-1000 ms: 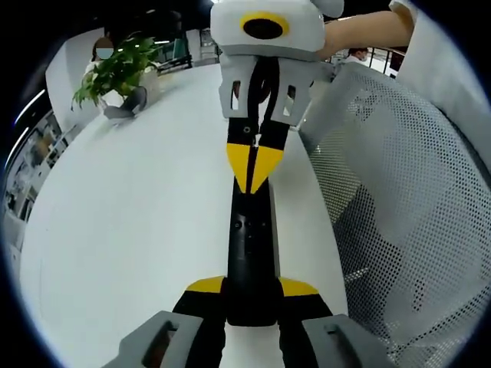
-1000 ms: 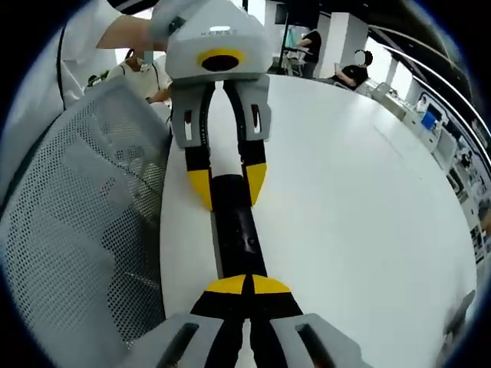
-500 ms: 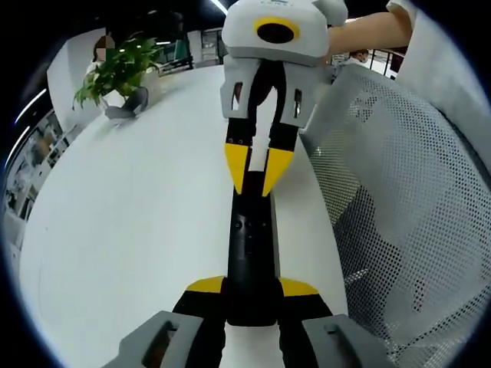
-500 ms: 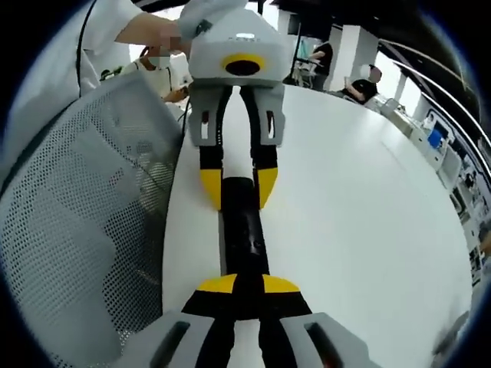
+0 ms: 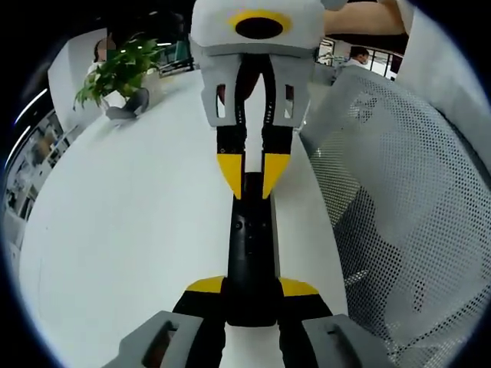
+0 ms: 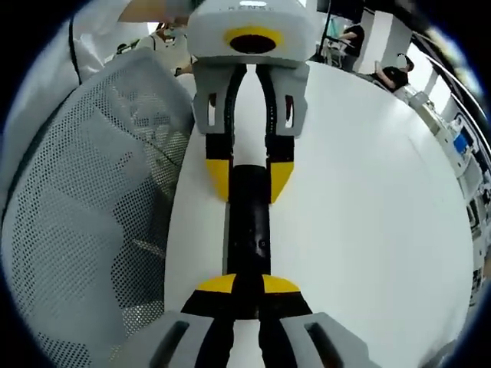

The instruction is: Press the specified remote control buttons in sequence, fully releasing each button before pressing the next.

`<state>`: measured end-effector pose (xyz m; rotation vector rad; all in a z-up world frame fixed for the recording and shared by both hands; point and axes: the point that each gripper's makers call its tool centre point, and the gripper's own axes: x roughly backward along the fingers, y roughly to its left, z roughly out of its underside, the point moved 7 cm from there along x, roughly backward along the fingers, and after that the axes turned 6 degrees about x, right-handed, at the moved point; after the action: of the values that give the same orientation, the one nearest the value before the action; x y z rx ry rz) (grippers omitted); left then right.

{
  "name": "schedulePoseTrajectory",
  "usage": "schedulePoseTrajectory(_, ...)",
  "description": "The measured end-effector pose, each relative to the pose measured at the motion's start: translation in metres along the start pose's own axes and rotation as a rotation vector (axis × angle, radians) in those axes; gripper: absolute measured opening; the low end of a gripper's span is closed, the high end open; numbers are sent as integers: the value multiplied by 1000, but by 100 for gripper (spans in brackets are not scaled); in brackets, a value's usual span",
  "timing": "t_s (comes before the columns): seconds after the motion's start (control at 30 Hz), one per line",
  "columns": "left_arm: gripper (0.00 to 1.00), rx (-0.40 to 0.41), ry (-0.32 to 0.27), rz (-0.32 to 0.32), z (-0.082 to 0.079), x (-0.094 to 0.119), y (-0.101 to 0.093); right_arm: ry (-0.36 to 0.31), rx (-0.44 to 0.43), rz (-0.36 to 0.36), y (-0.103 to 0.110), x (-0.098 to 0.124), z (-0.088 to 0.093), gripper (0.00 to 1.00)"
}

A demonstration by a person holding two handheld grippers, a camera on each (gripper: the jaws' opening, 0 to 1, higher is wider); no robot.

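The left gripper point(image 5: 251, 295) is clamping the near end of a black remote control point(image 5: 251, 253) lying on the white surface point(image 5: 138, 222). The right gripper point(image 5: 253, 172) is facing it, jaws parted astride the far end. A potted plant point(image 5: 119, 73) is standing far left; a mesh chair point(image 5: 391, 199) is sitting right.

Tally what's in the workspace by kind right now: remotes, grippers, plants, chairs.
Slim black remote control: 1
Yellow-tipped two-jaw grippers: 2, left gripper and right gripper
Green leafy potted plant: 1
White mesh-backed chair: 1
Total: 5
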<state>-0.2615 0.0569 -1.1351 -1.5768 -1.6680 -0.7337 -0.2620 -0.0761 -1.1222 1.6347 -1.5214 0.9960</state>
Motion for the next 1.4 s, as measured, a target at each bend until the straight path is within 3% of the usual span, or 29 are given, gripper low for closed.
schedulePoseTrajectory(0.1,24,-1,-1,1,0,0,0,-98,41,61,5,1,7,7)
schedulePoseTrajectory(0.2,24,-1,-7,2,0,0,0,-216,-40,96,7,1,14,7)
schedulePoseTrajectory(0.43,24,2,-19,3,1,0,0,-293,-22,108,7,-2,16,9)
schedulePoseTrajectory(0.5,24,2,-18,2,1,0,0,-250,74,89,6,-2,13,9)
schedulePoseTrajectory(0.6,24,0,-16,2,1,0,0,-180,130,59,5,-2,7,9)
schedulePoseTrajectory(0.87,24,-1,-17,5,1,0,0,47,141,-14,0,-5,-9,9)
schedulePoseTrajectory(0.93,24,-5,-13,7,1,0,0,62,68,-30,-2,-5,-10,9)
schedulePoseTrajectory(1.07,24,-7,3,3,-1,-1,-1,80,91,-11,0,-5,-11,9)
schedulePoseTrajectory(1.17,24,-2,10,-2,-1,-1,-1,8,53,25,2,-3,-6,9)
schedulePoseTrajectory(1.2,24,-1,13,-5,-2,-1,-1,11,45,20,1,-3,-6,9)
schedulePoseTrajectory(1.27,24,6,18,-9,-2,-1,-1,69,32,3,0,-4,-10,9)
schedulePoseTrajectory(1.37,24,2,30,-12,-3,-1,-2,158,136,-26,-1,-6,-17,9)
schedulePoseTrajectory(1.4,24,1,30,-11,-3,-1,-2,158,131,-29,-1,-6,-17,9)
